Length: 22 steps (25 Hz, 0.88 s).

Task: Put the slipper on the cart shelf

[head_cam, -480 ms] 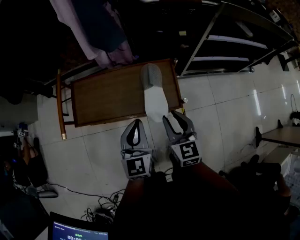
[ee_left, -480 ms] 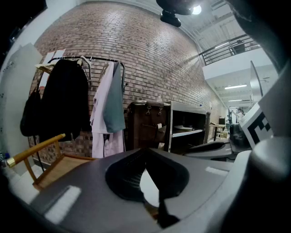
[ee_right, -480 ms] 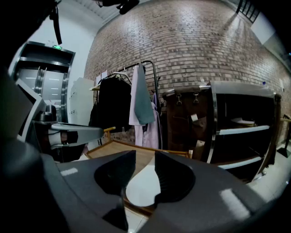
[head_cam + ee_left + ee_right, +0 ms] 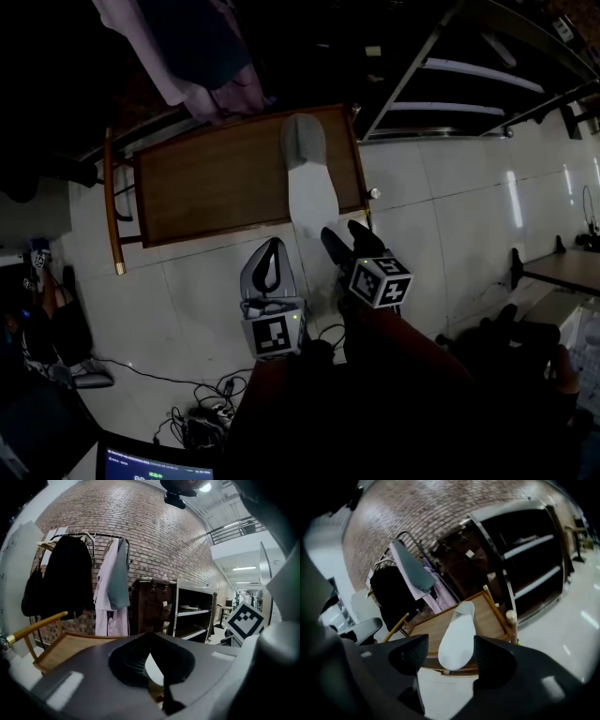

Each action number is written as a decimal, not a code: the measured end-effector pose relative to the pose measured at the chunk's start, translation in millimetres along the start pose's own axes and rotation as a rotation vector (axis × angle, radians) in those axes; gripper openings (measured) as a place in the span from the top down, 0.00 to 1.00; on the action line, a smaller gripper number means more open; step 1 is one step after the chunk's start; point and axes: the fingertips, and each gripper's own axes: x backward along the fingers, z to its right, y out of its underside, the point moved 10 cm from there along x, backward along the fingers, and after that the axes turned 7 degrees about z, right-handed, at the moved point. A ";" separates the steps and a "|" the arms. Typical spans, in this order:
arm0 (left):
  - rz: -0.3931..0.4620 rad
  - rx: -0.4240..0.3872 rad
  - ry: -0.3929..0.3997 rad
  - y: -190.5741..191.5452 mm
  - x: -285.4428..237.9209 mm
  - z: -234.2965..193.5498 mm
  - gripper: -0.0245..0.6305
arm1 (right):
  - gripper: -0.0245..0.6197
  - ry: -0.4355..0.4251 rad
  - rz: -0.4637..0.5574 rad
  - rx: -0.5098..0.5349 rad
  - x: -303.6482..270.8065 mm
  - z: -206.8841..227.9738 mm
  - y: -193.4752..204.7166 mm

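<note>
right gripper (image 4: 343, 232) jaws wide apart, not touching slipper (image 4: 309, 187).

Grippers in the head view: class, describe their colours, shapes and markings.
The left gripper has pale grey, curved jaws with black inner pads; the right gripper shows mostly black jaws. Each carries a white cube printed with black square markers.
</note>
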 end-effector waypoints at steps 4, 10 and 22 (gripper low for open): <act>-0.020 -0.001 -0.007 5.5 2.6 -4.5 0.94 | 0.50 0.008 -0.056 -0.226 -15.9 17.2 17.0; -0.036 0.001 -0.016 11.3 4.9 -6.8 0.94 | 0.50 0.007 -0.105 -0.443 -34.5 29.5 39.2; -0.042 0.002 -0.013 13.9 5.6 -6.3 0.94 | 0.53 0.031 -0.110 -0.591 -56.4 36.0 51.2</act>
